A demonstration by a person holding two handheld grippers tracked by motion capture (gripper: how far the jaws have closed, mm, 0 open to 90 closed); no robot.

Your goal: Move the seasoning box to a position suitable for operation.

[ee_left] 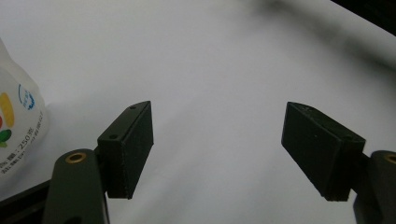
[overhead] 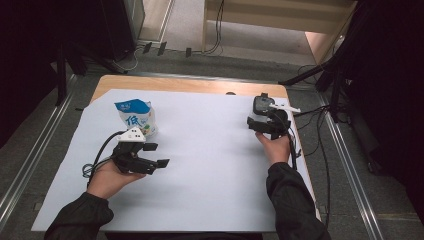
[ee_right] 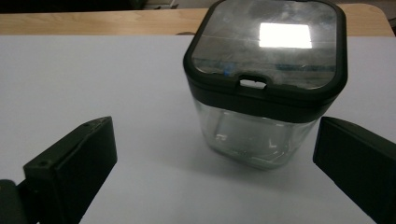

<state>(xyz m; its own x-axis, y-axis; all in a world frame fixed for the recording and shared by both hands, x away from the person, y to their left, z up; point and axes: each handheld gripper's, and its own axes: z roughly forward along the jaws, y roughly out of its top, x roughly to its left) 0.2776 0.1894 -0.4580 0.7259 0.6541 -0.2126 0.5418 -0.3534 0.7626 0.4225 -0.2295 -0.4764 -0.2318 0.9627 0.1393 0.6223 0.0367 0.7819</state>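
Our right gripper (ee_right: pixel 215 154) stands wide open with nothing clamped; the jar (ee_right: pixel 264 79) sits upright just ahead between its jaws, lid on top. Our left gripper (ee_left: pixel 217 149) gapes empty too; the bag (overhead: pixel 136 117) stands just beside it.

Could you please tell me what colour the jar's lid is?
The jar's lid is black-rimmed with a shiny grey top, clearest in the right gripper view.

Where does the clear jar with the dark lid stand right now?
In the high view the clear jar stands upright near the table's far right corner on the white sheet, just ahead of the right gripper, whose open jaws flank it without touching.
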